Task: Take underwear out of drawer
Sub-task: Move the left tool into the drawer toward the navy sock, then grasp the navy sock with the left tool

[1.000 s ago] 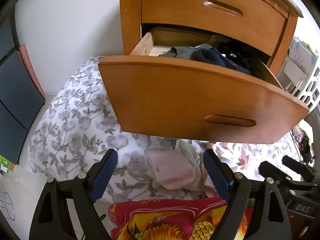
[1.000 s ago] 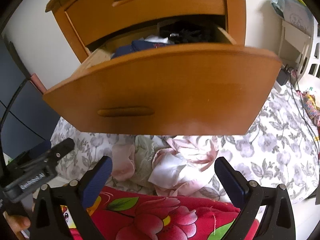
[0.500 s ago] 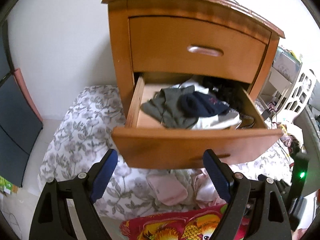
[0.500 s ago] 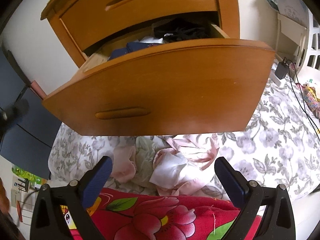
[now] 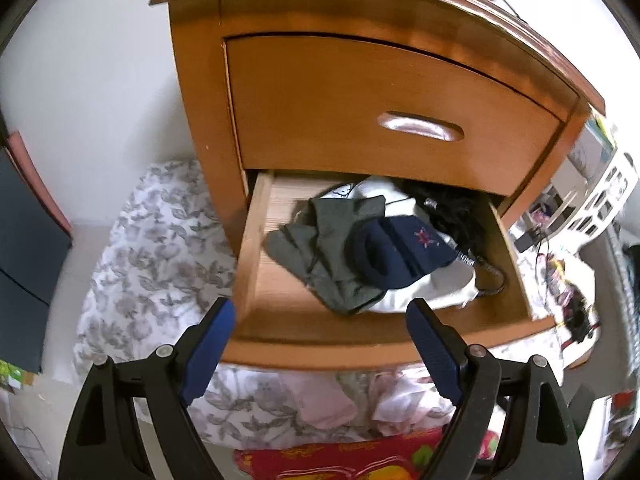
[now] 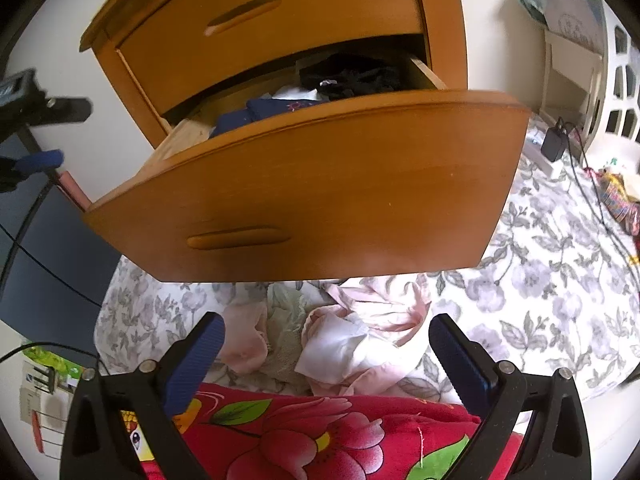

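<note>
The lower drawer (image 5: 256,240) of a wooden nightstand (image 5: 192,92) stands pulled out. Inside lie an olive-grey garment (image 5: 332,248), a navy piece (image 5: 400,248), white fabric (image 5: 436,284) and black fabric (image 5: 456,212). My left gripper (image 5: 320,320) hovers open above the drawer's front edge, holding nothing. My right gripper (image 6: 326,336) stays low and open below the drawer front (image 6: 320,192), over pink and white underwear (image 6: 352,340) lying on the floral bedding (image 6: 540,280). The left gripper (image 6: 36,160) shows at the left edge of the right wrist view.
The upper drawer (image 5: 380,108) is closed. A red flowered blanket (image 6: 320,436) lies nearest me. A white shelf unit (image 6: 576,44), a charger (image 6: 554,142) and cables sit to the right. A dark panel (image 5: 24,260) stands at left.
My left gripper has risen from below the drawer front to above it, so the clothes inside now show. The right gripper has barely moved.
</note>
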Motion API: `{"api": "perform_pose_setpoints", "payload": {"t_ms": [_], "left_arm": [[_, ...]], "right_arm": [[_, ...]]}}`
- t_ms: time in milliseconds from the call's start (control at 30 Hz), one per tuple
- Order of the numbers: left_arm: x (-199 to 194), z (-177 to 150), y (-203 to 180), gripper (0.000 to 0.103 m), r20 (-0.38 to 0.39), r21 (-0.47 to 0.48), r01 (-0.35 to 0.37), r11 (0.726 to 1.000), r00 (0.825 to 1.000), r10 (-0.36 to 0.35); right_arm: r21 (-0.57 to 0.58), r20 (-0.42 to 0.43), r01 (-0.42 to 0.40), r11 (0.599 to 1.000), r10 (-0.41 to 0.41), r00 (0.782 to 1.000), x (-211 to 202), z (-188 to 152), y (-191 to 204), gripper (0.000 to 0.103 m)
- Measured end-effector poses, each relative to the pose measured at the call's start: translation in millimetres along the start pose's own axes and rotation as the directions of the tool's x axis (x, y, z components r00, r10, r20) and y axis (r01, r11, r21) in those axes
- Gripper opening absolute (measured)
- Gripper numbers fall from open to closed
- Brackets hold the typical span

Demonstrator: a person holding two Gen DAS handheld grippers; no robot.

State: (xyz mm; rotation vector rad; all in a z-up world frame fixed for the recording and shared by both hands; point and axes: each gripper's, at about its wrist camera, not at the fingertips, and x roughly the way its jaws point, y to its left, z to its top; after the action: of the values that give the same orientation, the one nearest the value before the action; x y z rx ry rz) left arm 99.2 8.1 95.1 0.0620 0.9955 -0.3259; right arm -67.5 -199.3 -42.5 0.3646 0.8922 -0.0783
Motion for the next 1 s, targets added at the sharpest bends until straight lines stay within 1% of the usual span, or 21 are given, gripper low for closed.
{"api": "perform_pose_setpoints", "payload": {"t_ms": [33, 133, 233, 300, 400, 467, 500, 533, 633, 667, 767, 833, 967, 1000], "left_arm": [[1, 6, 0, 0.088, -0.005, -0.007, 0.003, 1.0, 1.0, -0.003], [2, 24, -6, 0.088, 0.011, 0.001, -0.022, 1.0, 1.0, 0.022], [6, 40, -11, 0.088, 0.005, -0.007, -0.013, 1.0, 1.0, 0.013], [14, 49, -14, 0.088, -0.017, -0.016, 0.003, 1.0, 1.0, -0.003], [36, 58, -18, 0.088, -0.076, -0.041, 0.011, 0.999, 0.997, -0.015], [56, 61, -20, 0.088, -0.135, -0.062, 0.02, 0.998, 0.99, -0.028], [67, 61, -21, 0.088, -0.174, -0.074, 0.028, 0.997, 0.984, -0.041], [80, 61, -21, 0.088, -0.219, -0.099, 0.039, 0.994, 0.974, -0.06], [108, 54, -18, 0.087, -0.301, -0.172, 0.047, 0.984, 0.949, -0.098], [116, 52, -19, 0.087, -0.317, -0.176, 0.041, 0.984, 0.944, -0.095], [132, 49, -26, 0.084, -0.342, -0.164, 0.023, 0.986, 0.936, -0.079], [141, 48, -28, 0.074, -0.358, -0.178, 0.027, 0.984, 0.929, -0.09], [155, 47, -33, 0.068, -0.374, -0.197, 0.033, 0.98, 0.921, -0.106], [158, 47, -35, 0.064, -0.374, -0.196, 0.034, 0.98, 0.921, -0.106]], "right_arm": [[0.009, -0.002, -0.01, 1.0, 0.01, 1.0, 1, 0, -2, 0.103], [0.025, -0.009, -0.031, 0.999, 0.031, 0.999, 2, 0, -5, 0.103], [0.035, -0.014, -0.046, 0.998, 0.047, 0.999, 3, 0, -7, 0.103], [0.04, -0.018, -0.052, 0.998, 0.053, 0.998, 4, 0, -8, 0.103], [0.044, -0.024, -0.062, 0.997, 0.063, 0.998, 5, 0, -8, 0.103], [0.048, -0.027, -0.069, 0.996, 0.071, 0.997, 6, 0, -9, 0.103], [0.051, -0.029, -0.075, 0.996, 0.077, 0.997, 7, 0, -10, 0.103], [0.055, -0.031, -0.081, 0.995, 0.083, 0.996, 7, 0, -11, 0.103], [0.067, -0.036, -0.093, 0.993, 0.096, 0.995, 9, 0, -13, 0.103], [0.07, -0.036, -0.095, 0.993, 0.098, 0.995, 9, 0, -13, 0.103], [0.069, -0.042, -0.102, 0.992, 0.105, 0.994, 10, 0, -13, 0.103], [0.069, -0.046, -0.105, 0.992, 0.109, 0.993, 11, 0, -13, 0.103], [0.074, -0.053, -0.115, 0.991, 0.119, 0.991, 14, 1, -14, 0.103], [0.075, -0.055, -0.118, 0.99, 0.122, 0.991, 14, 1, -14, 0.103]]}}
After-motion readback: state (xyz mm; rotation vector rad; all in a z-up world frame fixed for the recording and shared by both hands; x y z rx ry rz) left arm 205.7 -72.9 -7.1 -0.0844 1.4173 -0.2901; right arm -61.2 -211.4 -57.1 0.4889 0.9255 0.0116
